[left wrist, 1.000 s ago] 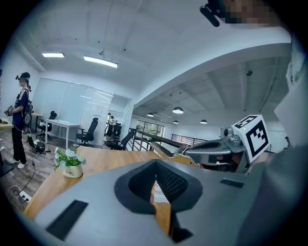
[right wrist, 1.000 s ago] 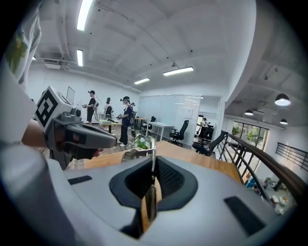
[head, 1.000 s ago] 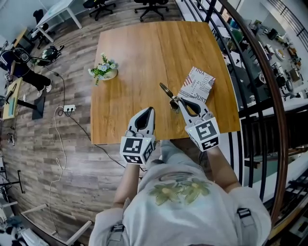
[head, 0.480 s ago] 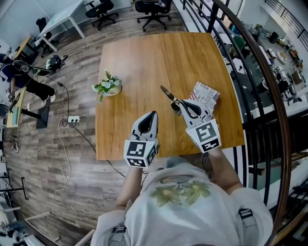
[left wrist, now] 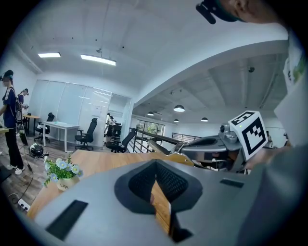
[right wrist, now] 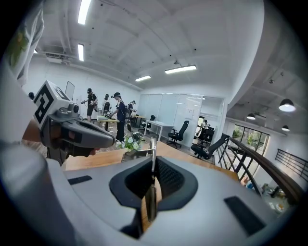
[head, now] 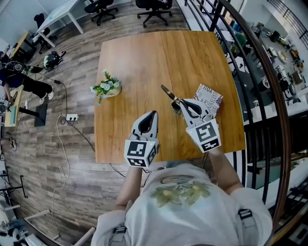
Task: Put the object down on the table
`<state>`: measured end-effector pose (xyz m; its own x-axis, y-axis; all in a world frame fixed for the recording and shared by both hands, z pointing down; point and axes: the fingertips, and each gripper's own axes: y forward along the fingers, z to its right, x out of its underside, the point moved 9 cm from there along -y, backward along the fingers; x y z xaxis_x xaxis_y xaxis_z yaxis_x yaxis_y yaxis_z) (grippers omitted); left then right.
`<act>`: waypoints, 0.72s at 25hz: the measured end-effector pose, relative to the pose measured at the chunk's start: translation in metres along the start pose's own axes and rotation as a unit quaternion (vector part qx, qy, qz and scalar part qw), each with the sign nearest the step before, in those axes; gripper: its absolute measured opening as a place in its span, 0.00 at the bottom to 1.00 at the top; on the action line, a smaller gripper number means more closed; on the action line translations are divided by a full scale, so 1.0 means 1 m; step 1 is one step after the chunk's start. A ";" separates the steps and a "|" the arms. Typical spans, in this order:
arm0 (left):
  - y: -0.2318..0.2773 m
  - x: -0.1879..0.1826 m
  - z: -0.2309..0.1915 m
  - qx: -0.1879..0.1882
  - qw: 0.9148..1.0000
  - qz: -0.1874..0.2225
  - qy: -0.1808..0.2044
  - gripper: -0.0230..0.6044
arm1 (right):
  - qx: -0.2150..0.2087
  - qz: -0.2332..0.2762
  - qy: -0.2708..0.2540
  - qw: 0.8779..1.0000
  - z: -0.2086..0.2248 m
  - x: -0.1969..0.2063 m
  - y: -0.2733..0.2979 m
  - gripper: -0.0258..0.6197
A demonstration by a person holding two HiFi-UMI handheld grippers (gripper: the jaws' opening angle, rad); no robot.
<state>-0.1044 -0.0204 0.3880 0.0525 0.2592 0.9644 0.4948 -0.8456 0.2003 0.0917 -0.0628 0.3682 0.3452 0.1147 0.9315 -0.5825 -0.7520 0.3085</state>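
Note:
My right gripper [head: 179,102] is shut on a slim metal utensil [head: 168,92], which sticks out past the jaws toward the upper left, above the wooden table [head: 144,57]. In the right gripper view the utensil [right wrist: 152,149] stands thin and upright between the closed jaws of the right gripper [right wrist: 153,166]. My left gripper [head: 153,114] hovers over the table's near part, its jaws together with nothing in them. In the left gripper view the left gripper [left wrist: 155,166] shows its tips meeting, and the right gripper with the utensil [left wrist: 175,157] is off to the right.
A small pot of flowers [head: 107,86] stands near the table's left edge. A patterned box [head: 209,98] lies at the right edge, just beyond the right gripper. A dark railing [head: 250,62] runs along the right. Office chairs [head: 151,6] stand beyond the far end.
Both grippers have moved forward, farther in over the table from its near edge. The utensil stays in the right gripper's jaws.

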 end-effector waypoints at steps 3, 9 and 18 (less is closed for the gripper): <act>0.002 0.003 -0.006 -0.003 1.000 -0.003 -0.004 0.06 | -0.002 -0.007 0.001 1.000 0.001 0.004 0.008 0.05; 0.014 0.004 -0.023 -0.009 1.000 -0.013 -0.012 0.06 | -0.009 -0.024 0.006 1.000 0.007 0.009 0.031 0.05; 0.021 0.015 -0.027 -0.018 0.999 -0.020 -0.018 0.06 | -0.023 -0.049 0.005 0.999 0.011 0.033 0.043 0.05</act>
<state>-0.1162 -0.0469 0.4111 0.0647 0.3102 0.9485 0.4659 -0.8499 0.2462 0.0857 -0.0983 0.4101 0.3939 0.1930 0.8987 -0.5793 -0.7069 0.4057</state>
